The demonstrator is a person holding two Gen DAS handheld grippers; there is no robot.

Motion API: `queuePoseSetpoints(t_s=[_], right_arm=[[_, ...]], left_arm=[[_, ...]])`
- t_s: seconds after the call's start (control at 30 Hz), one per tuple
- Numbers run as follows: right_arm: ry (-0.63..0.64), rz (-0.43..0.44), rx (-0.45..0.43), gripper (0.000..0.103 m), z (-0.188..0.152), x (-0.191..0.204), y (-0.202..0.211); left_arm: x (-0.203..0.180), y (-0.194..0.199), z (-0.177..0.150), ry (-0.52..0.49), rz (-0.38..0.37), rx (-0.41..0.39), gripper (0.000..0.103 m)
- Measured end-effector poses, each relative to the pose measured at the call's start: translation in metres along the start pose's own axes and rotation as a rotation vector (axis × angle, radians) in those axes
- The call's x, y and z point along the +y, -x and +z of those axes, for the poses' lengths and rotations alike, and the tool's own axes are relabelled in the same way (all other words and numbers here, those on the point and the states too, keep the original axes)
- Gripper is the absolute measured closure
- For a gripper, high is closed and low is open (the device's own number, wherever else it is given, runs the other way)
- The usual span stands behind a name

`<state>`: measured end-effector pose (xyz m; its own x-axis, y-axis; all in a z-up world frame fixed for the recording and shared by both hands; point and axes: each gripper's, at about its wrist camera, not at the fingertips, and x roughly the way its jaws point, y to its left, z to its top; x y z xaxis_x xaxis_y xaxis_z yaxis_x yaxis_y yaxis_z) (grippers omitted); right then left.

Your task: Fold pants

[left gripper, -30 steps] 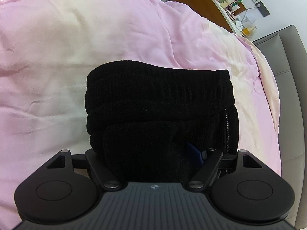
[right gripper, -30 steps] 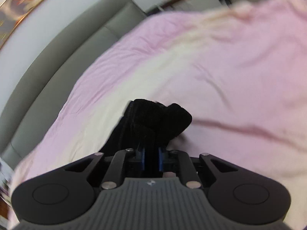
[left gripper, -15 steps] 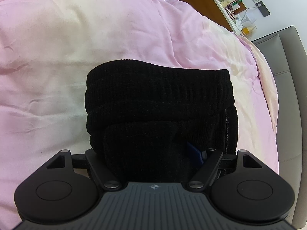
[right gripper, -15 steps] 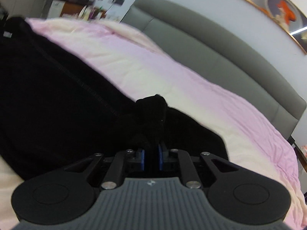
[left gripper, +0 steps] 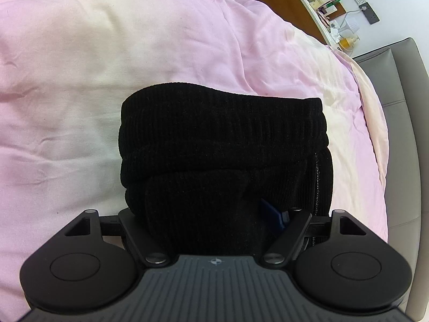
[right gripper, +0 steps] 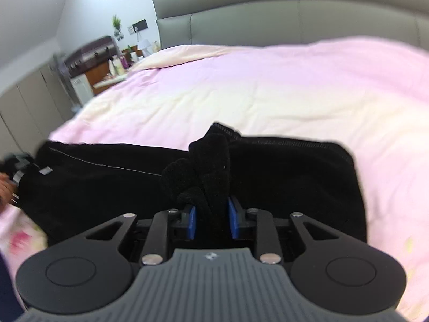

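The black ribbed pants (left gripper: 222, 139) lie folded in a thick bundle on the pink and cream duvet (left gripper: 107, 53). My left gripper (left gripper: 203, 214) stands wide, closed around a humped fold at the bundle's near end. One blue pad (left gripper: 273, 214) touches the fabric; the other is hidden under it. In the right wrist view the pants (right gripper: 281, 182) spread flat across the bed. My right gripper (right gripper: 212, 221) has a bunched wad of the same fabric between its blue pads (right gripper: 191, 221). Its jaws are opening, and the wad still fills the gap.
A grey padded headboard (right gripper: 268, 13) runs along the far side of the bed. A desk with bottles and a cable (left gripper: 329, 2) stands beyond the bed's corner. A hand (right gripper: 4, 187) shows at the left edge, and floral fabric (right gripper: 18, 238) lies below it.
The right gripper has swung round with its wad of fabric and now sits over the spread pants, facing the headboard. Its pads have parted a little. The left view is unchanged.
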<state>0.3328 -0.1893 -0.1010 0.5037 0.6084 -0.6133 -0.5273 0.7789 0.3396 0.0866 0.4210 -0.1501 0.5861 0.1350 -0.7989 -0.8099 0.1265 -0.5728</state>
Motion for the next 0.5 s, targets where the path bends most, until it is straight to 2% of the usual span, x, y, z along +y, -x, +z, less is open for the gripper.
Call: queuePoseSetpoints(t_s=[0.07, 0.1, 0.13, 0.17, 0.2, 0.23, 0.27, 0.33, 0.43, 0.5], right_arm=[[-0.047, 0.096, 0.046, 0.08, -0.002, -0.009, -0.002], [-0.015, 0.097, 0.081, 0.079, -0.003, -0.006, -0.005], [0.092, 0.031, 0.138, 0.073, -0.008, 0.008, -0.009], [0.232, -0.075, 0.191, 0.049, -0.013, 0.025, -0.016], [0.374, -0.187, 0.233, 0.031, -0.018, 0.042, -0.026], [0.468, -0.248, 0.255, 0.031, -0.029, 0.054, -0.032], [0.508, -0.245, 0.278, 0.035, -0.035, 0.061, -0.032], [0.504, -0.159, 0.303, 0.036, -0.036, 0.069, -0.026], [0.457, -0.022, 0.225, 0.035, -0.022, 0.084, -0.009], [0.364, -0.009, 0.137, 0.031, -0.006, 0.079, -0.003]], left_arm=[[0.0, 0.0, 0.0, 0.002, -0.002, 0.001, 0.016], [0.0, 0.0, -0.001, 0.002, -0.002, 0.002, 0.016], [0.001, 0.0, 0.0, 0.004, -0.002, 0.003, 0.016], [0.001, 0.0, -0.001, 0.004, -0.002, 0.002, 0.016], [0.001, 0.0, 0.0, 0.004, -0.001, 0.002, 0.016], [0.001, 0.0, 0.0, 0.003, 0.001, 0.001, 0.016], [0.001, 0.0, 0.0, 0.003, 0.001, 0.002, 0.016], [0.002, 0.0, 0.001, 0.007, -0.003, 0.005, 0.016], [0.003, 0.001, 0.001, 0.011, -0.008, 0.009, 0.016], [0.003, 0.0, 0.001, 0.012, -0.008, 0.01, 0.016]])
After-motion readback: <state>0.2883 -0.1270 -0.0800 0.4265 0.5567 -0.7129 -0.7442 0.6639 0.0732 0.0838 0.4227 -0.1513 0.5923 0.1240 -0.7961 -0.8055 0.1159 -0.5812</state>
